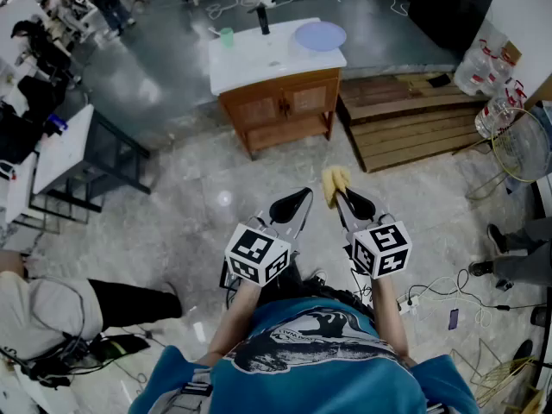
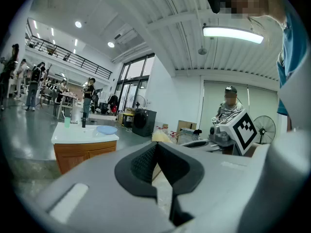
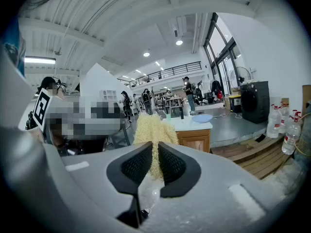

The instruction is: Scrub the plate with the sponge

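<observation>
A pale blue plate (image 1: 320, 35) lies on the white top of a wooden sink cabinet (image 1: 280, 102), a few steps ahead of me. Both grippers are held in front of my body over the floor, well short of it. My right gripper (image 1: 337, 198) is shut on a yellow sponge (image 1: 335, 182), which sticks up past its pads (image 3: 137, 165). In the right gripper view the sponge (image 3: 152, 129) fills the middle and the plate (image 3: 202, 118) shows beyond it. My left gripper (image 1: 303, 195) is shut with nothing in it; its view shows the plate (image 2: 106, 129) far off.
On the cabinet top stand a green cup (image 1: 227, 36) and a dark bottle (image 1: 263, 20). Wooden pallets (image 1: 414, 119), water bottles (image 1: 487, 67) and a fan (image 1: 522, 145) are to the right. A white table (image 1: 52, 158) and people stand at the left; cables lie on the floor.
</observation>
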